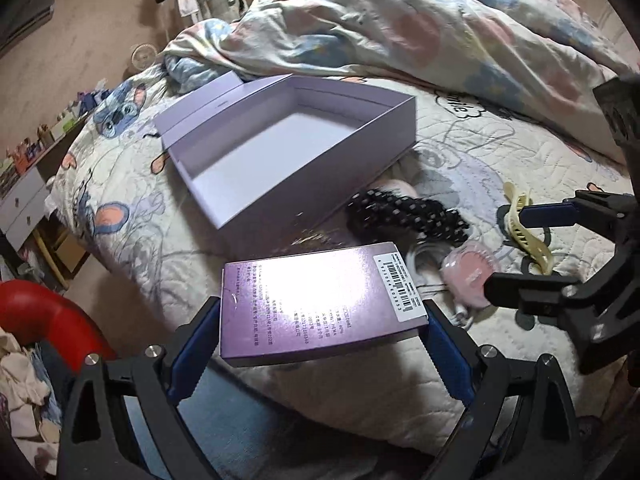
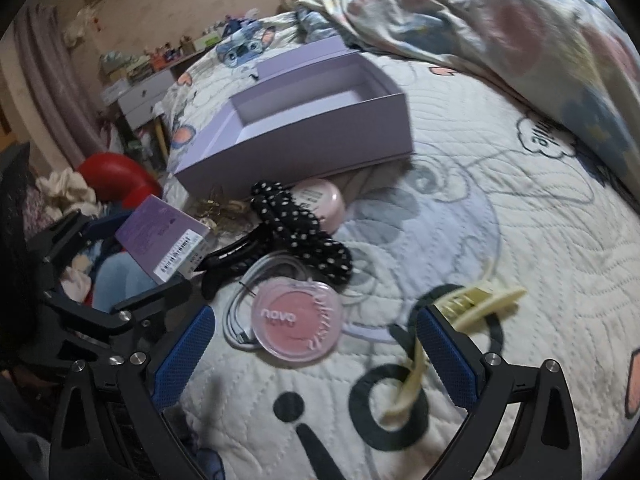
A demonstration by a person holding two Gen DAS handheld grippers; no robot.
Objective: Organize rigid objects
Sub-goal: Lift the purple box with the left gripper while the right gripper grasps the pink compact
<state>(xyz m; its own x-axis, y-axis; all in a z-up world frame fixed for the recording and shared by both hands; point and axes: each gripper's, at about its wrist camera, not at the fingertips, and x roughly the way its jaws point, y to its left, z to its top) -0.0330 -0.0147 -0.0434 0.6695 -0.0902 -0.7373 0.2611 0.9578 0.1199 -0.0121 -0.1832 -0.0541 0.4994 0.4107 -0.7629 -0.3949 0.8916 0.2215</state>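
A: While the left gripper [image 1: 323, 322] clamps the purple carton [image 1: 320, 308] by its two short ends, pads pressed on either side, where does the target lie in the left wrist view?

B: Straight ahead and upward in the frame. The open lilac box [image 1: 288, 144] sits at centre, its long axis running from lower left to upper right, its lid flap folded out at upper left. The carton's long axis runs across the frame, so I judge it must turn somewhat to drop in lengthwise. The near wall of the box is the edge to clear; the box is empty, so there is room inside.

A: And the right wrist view?

B: The right gripper [image 2: 316, 344] is spread wide and holds nothing. The pink compact [image 2: 297, 319] lies between its fingers, just ahead, resting on a white cable [image 2: 236, 320]. The yellow hair claw [image 2: 476, 304] touches or overlaps the right finger at lower right; I cannot tell which. The polka-dot hair tie [image 2: 304, 236] and a pink jar [image 2: 324, 200] lie between the compact and the box, which sits at upper centre.

A: Which hand is nearer the box?

B: Hard to say from these views; the left, already loaded, looks set to go first.
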